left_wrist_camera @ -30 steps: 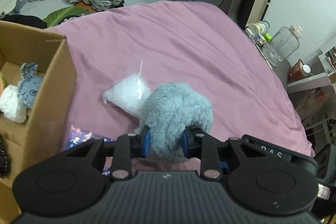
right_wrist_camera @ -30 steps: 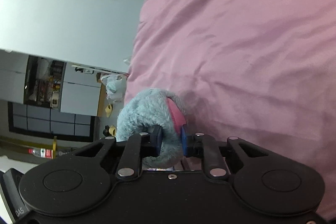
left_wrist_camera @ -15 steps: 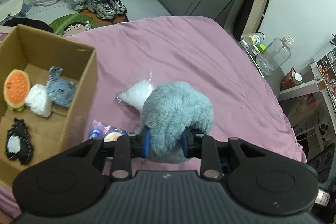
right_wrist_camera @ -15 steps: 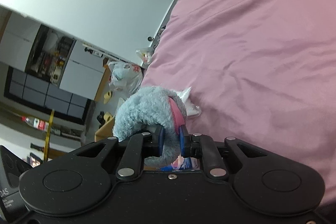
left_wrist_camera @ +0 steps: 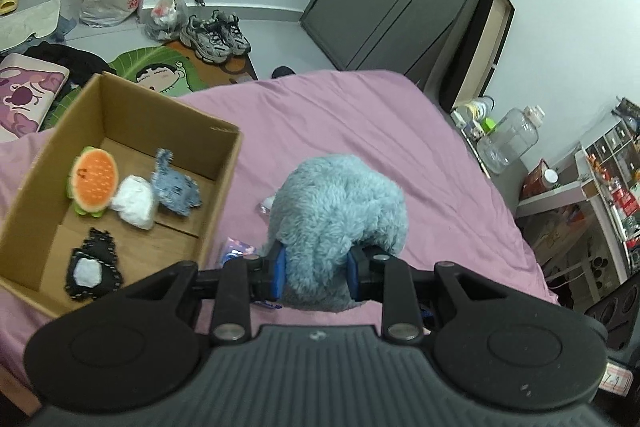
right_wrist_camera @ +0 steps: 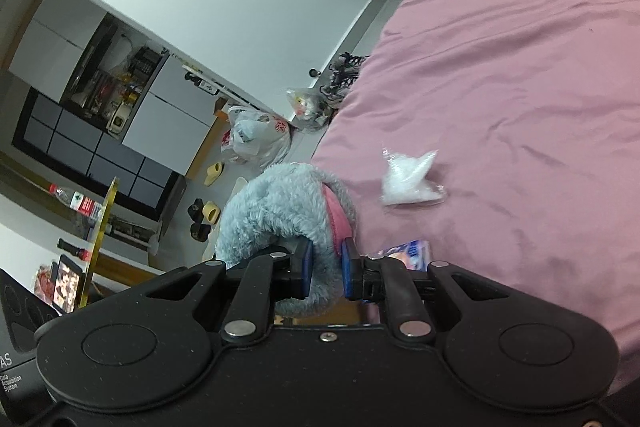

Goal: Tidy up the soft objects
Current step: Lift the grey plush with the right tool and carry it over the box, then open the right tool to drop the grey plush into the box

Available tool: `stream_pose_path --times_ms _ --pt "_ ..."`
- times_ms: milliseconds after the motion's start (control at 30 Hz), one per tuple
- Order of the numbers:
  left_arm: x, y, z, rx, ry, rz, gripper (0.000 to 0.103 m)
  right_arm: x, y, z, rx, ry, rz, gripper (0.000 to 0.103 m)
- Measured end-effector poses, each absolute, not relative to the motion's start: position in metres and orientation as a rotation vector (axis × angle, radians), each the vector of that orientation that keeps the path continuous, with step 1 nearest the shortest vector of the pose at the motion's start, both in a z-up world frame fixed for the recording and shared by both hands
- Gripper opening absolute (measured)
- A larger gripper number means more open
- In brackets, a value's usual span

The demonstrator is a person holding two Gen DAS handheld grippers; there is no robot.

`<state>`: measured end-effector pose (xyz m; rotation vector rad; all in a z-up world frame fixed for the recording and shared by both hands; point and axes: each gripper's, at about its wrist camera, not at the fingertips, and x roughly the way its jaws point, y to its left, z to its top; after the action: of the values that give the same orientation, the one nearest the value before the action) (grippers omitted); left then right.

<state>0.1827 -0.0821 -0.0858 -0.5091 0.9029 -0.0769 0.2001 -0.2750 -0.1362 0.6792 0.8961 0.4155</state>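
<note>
Lifted higher since a second ago, the plush now hangs above the bed, beside the box. I have both the left gripper and right gripper pinching it, sharing its bulk for the drop among the toys; a bag waits.

Left black two-finger gripper: blue-padded fingers clamped from both sides on a fluffy grey-blue plush toy, which is carried raised in front of the tool (fingers level, pointing forward). Right black two-finger gripper: blue pads pinched narrowly on another part, apparently of the same plush toy; this tool is rolled sideways, judging by the tilted scene.
</note>
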Motion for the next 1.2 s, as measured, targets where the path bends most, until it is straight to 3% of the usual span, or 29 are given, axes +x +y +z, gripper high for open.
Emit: stream_pose_path --times_ms 600,1200 --pt "0.154 -0.003 -0.081 -0.608 0.879 -0.042 0.028 0.183 -0.189 -0.115 0.552 0.918 0.444 0.015" --pt "0.152 0.046 -0.115 -0.714 0.937 -0.054 0.028 0.177 -0.147 -0.127 0.433 0.992 0.387 0.017"
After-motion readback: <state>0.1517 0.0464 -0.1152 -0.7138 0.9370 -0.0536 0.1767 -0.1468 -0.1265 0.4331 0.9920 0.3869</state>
